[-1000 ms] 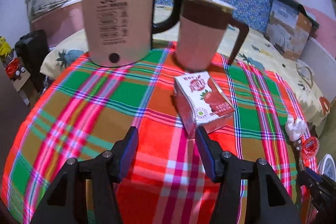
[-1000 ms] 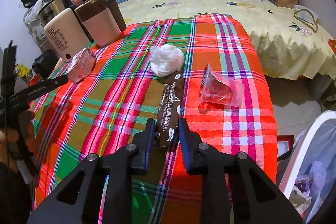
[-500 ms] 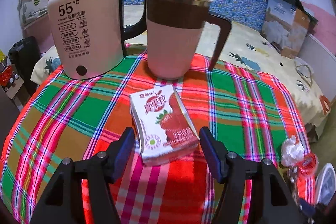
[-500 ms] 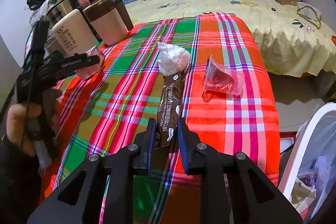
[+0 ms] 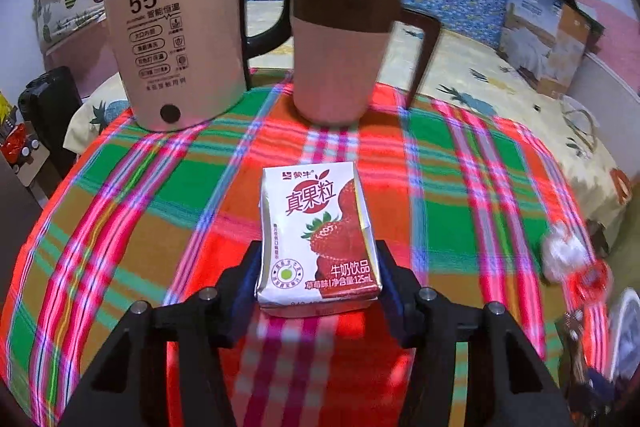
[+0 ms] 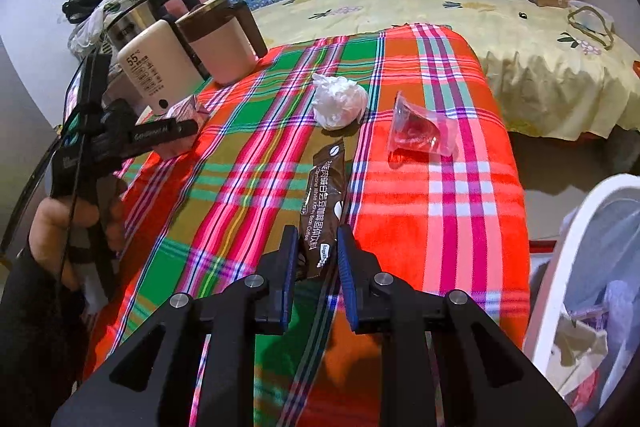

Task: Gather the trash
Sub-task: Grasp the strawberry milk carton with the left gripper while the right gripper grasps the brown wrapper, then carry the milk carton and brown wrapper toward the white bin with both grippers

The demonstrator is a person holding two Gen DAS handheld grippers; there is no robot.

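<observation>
A small strawberry milk carton lies on the plaid tablecloth. My left gripper straddles its near end, jaws closing, with a pad against each side. In the right wrist view that left gripper is at the far left, held by a hand, with the carton at its tips. My right gripper is shut on the near end of a long brown coffee sachet. A crumpled white tissue ball and a clear packet with red contents lie beyond it.
A cream kettle and a brown-and-cream lidded mug stand behind the carton. A white bin with a bag liner sits off the table's right edge. A yellow bed with a cardboard box lies beyond.
The left gripper advanced until the carton sat between its fingers, then its jaws narrowed onto it. The right gripper tightened on the sachet and shifted slightly.
</observation>
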